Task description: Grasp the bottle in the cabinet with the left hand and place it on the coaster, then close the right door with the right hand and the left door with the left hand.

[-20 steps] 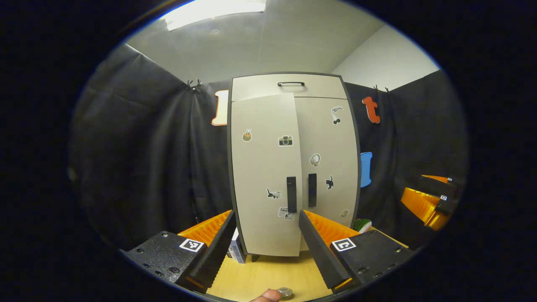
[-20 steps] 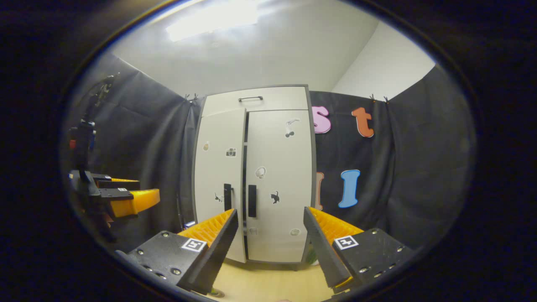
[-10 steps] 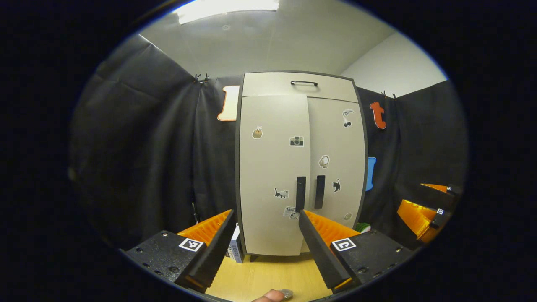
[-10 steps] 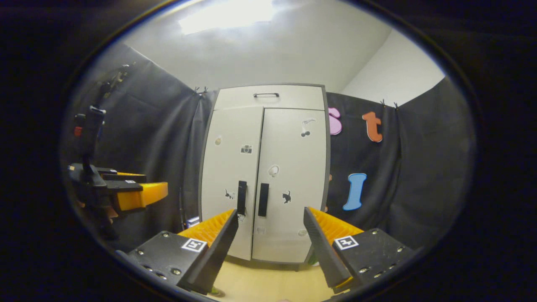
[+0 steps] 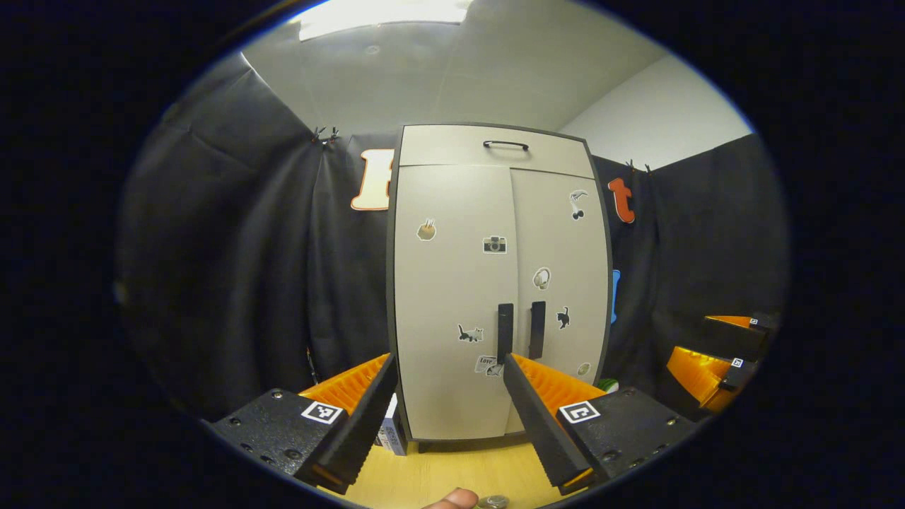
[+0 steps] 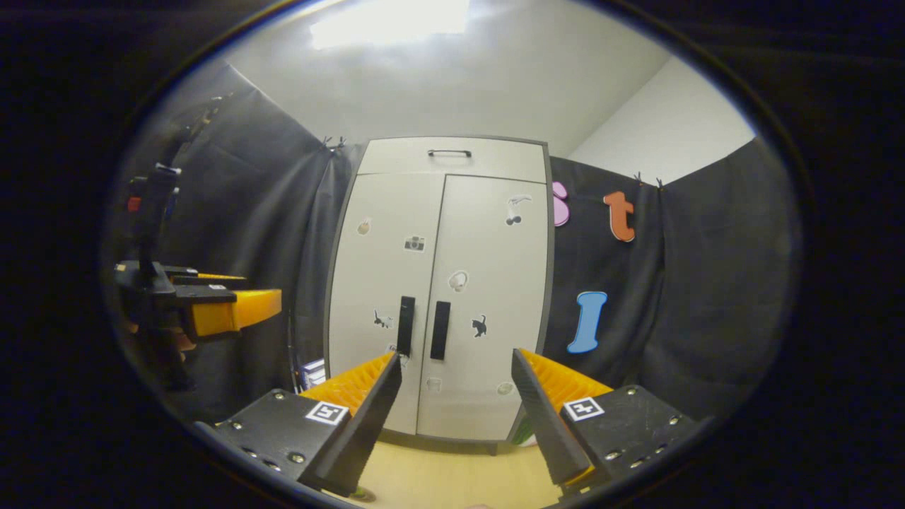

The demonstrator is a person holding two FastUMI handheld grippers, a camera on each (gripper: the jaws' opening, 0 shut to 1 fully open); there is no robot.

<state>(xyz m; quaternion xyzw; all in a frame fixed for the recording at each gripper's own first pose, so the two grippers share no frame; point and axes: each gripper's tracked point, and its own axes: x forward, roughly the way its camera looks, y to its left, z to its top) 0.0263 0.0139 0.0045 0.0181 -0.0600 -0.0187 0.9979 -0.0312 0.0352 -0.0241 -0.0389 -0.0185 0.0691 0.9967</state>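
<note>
Both cabinet (image 5: 495,283) doors look flush ahead of left gripper (image 5: 449,396) & right gripper (image 6: 456,392); both spread wide, nothing held. Bottle cap (image 5: 493,501) sits just below/behind left fingers, near a fingertip; coaster not discernible. Risk: pulling left gripper back low could clip bottle & tip it. Left door (image 6: 385,297) may spring ajar if unlatched.
</note>
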